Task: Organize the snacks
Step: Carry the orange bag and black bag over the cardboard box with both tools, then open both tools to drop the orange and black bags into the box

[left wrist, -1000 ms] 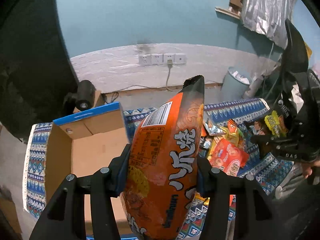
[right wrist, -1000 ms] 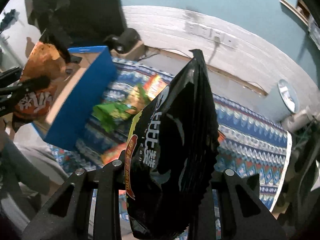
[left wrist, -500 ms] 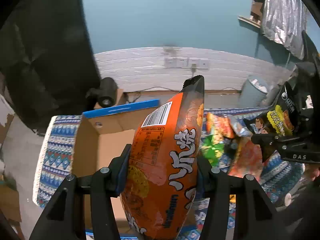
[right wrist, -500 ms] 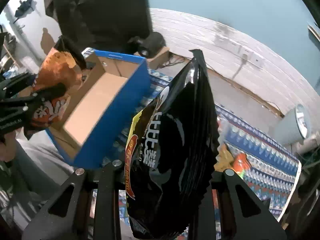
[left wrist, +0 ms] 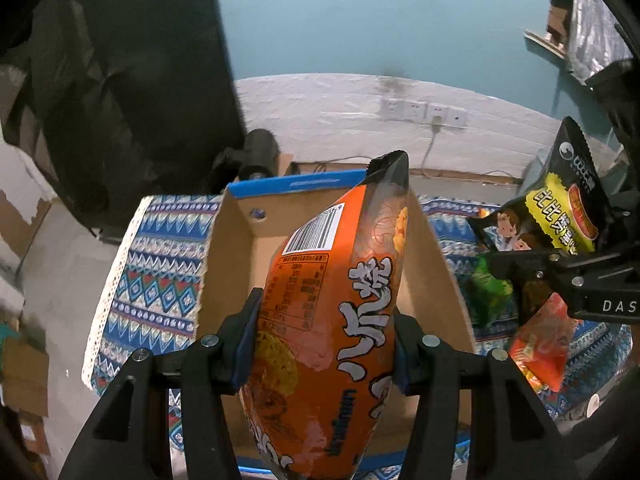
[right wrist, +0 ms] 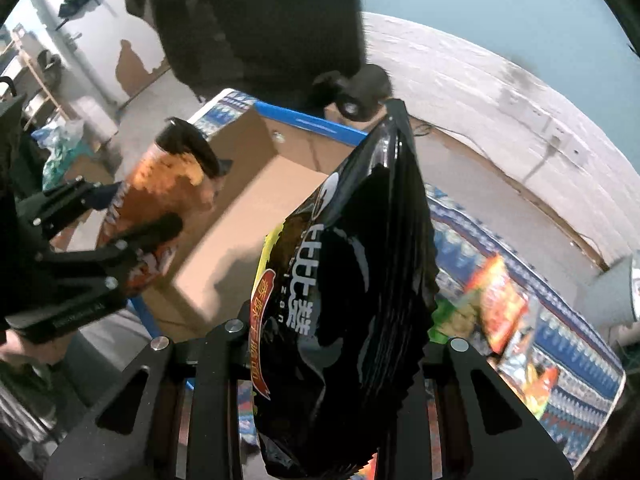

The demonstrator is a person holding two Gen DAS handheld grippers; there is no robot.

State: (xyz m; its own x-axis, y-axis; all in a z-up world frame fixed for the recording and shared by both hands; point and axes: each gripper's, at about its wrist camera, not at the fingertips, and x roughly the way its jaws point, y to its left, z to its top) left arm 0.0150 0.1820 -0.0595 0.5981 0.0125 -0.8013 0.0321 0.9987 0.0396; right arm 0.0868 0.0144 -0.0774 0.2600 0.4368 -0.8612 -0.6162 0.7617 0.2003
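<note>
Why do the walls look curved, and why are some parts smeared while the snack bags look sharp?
Left wrist view: the fisheye lens bows the wall, and the orange bag is crisp. Right wrist view: the black bag is sharp with glossy glare, while the loose snacks on the patterned cloth smear with motion blur.

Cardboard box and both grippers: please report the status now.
Left gripper shut on orange snack bag, over the cardboard box. Right gripper shut on black snack bag, beside the box. Box interior shows nothing in the way.
</note>
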